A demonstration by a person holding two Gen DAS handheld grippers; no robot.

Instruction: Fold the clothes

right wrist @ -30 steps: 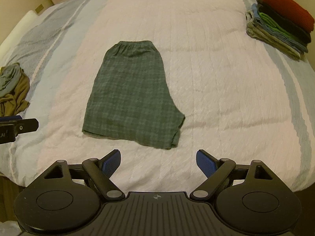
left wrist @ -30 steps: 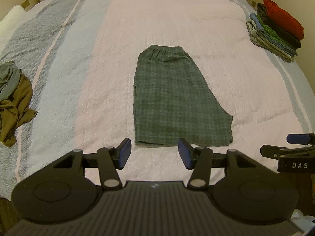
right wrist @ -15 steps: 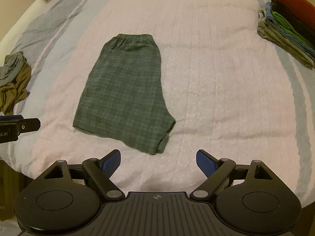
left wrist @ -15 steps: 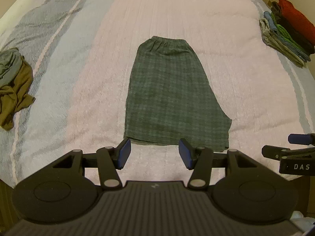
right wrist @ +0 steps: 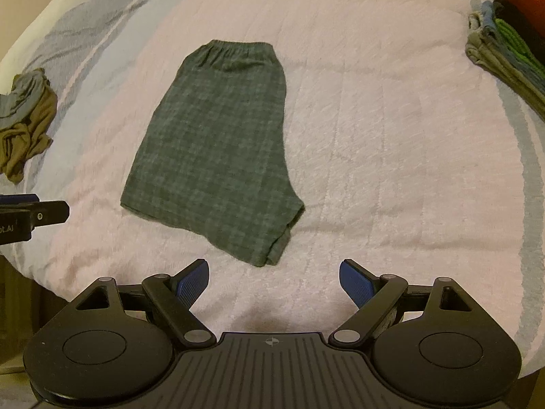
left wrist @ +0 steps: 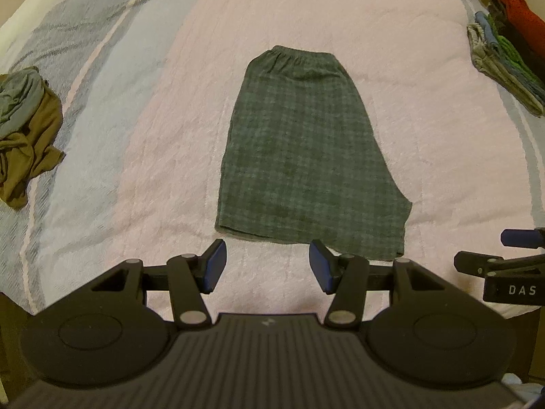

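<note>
Dark green plaid shorts [left wrist: 306, 156] lie flat on the bed, folded in half lengthwise, waistband at the far end and hem toward me. They also show in the right wrist view [right wrist: 218, 150]. My left gripper [left wrist: 269, 266] is open and empty, just short of the hem's near left part. My right gripper [right wrist: 274, 281] is open wide and empty, just short of the hem's right corner. The right gripper's tip shows at the right of the left wrist view [left wrist: 517, 238], the left gripper's tip at the left of the right wrist view [right wrist: 34, 209].
The bed has a pink quilt [left wrist: 340, 13] with blue-grey stripes. A crumpled pile of olive and grey clothes [left wrist: 24, 139] lies at the left edge. A stack of folded clothes [left wrist: 507, 47] sits at the far right. The bed's near edge is just below the grippers.
Both grippers have moved forward and lower toward the hem of the shorts. The shorts have not moved. Both stay open.
</note>
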